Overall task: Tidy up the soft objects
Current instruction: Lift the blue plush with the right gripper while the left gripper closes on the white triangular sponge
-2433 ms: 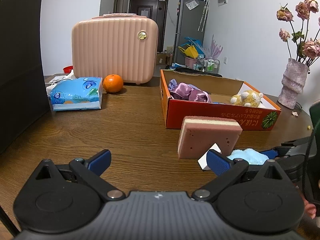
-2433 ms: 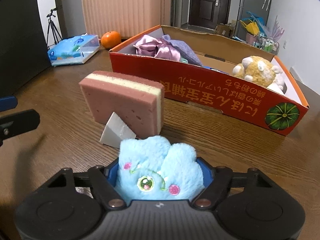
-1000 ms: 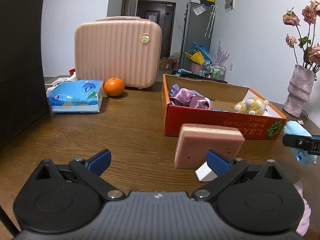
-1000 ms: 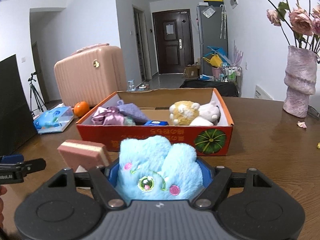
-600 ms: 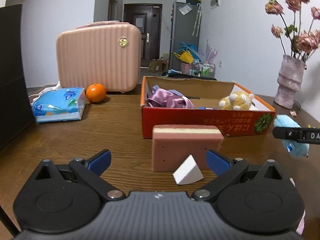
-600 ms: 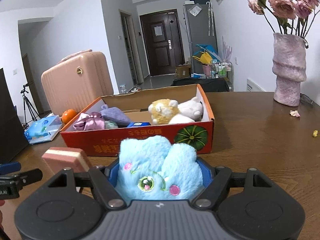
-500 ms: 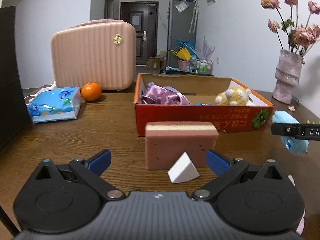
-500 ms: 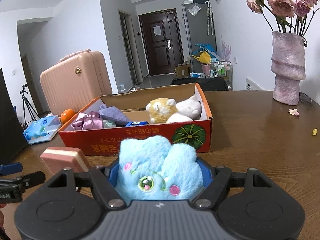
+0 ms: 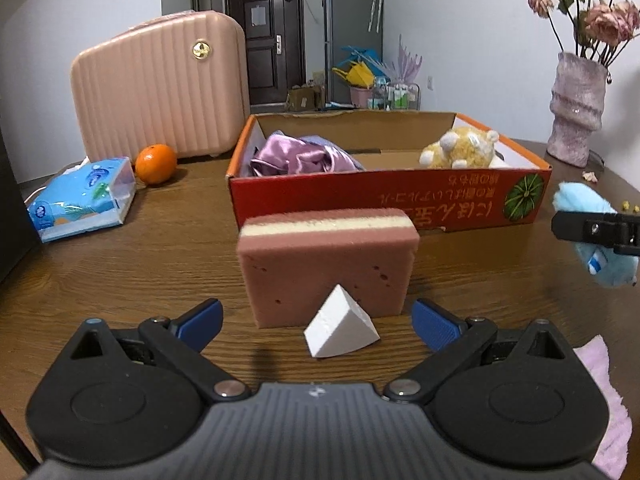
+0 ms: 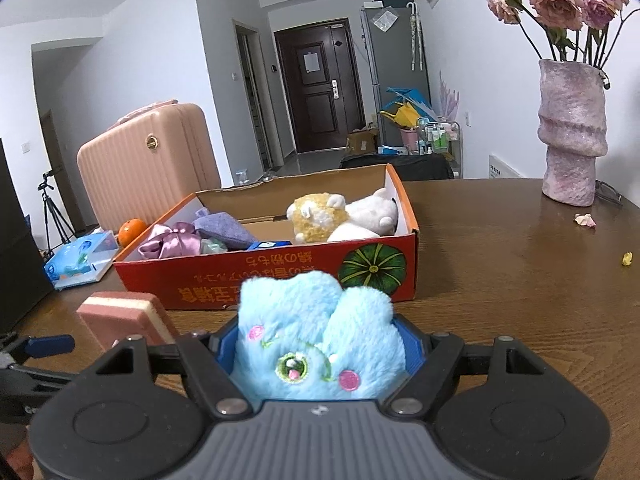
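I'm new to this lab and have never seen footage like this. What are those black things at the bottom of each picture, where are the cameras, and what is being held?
They are hand-held tongs; a person carries one in each hand, each with a camera looking forward along its fingers. The left camera shows the left tongs open, facing a white wedge and a pink sponge block on the wooden table. The right camera shows the right tongs shut on a blue plush toy. Beyond stands a red cardboard box already holding a yellow plush and purple cloth. A tissue pack, an orange and a vase are nearby.
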A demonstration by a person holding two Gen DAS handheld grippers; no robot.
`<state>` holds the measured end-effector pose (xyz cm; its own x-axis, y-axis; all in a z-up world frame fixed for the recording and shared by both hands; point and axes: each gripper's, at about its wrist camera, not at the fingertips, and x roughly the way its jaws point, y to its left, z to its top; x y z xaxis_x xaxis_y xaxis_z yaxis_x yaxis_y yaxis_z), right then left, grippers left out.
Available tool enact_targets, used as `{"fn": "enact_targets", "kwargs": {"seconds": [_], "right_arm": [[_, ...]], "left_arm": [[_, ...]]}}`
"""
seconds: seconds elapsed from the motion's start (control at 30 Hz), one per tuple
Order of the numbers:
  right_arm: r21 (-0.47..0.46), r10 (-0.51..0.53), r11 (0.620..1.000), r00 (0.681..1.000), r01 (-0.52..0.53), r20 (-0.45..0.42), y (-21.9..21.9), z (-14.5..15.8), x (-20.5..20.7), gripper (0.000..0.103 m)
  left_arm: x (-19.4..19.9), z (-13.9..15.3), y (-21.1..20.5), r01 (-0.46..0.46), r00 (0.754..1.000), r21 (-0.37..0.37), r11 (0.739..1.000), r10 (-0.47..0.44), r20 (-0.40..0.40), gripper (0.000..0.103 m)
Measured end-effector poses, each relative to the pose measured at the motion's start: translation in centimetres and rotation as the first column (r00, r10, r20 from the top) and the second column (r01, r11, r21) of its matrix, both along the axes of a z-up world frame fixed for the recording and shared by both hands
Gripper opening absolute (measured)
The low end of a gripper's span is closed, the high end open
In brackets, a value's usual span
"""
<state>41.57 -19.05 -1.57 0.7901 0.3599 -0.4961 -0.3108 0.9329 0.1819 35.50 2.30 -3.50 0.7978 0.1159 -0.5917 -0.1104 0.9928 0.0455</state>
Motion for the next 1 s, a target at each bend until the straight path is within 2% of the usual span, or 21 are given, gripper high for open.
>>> {"fn": "enact_targets", "kwargs": {"seconds": [0.1,0.2,0.6,1.0], "right_arm": [[0.002,-0.013,1.0,1.0,0.013,0.003,-0.1,-0.1,0.0,0.074],[0.0,-0.022,1.0,1.0,0.022,0.003,-0.2,-0.2,0.0,0.074],[-0.014,-0.022,1.0,1.0,0.022,0.006,0.2,-0.6,0.0,0.074],[-0.019,-0.013,1.0,1.0,0.013,0.018,0.4,-0.6,-0.2,0.074]], "left_arm": [[0.4,-0.2,-0.6,0.002,1.0,0.011,1.0,-0.002,-0.007,0.103],[0.9,-0.4,-0.9,0.001,1.0,0.008,1.0,-0.001,-0.021,0.096],[2.0,-1.5,-0.5,0.012,0.995,-0.037,0.999,-0.015,-0.094,0.042],[1.4,-1.2,-0.4,0.007,0.998,-0.035,0.999,-0.009,-0.067,0.035]]}}
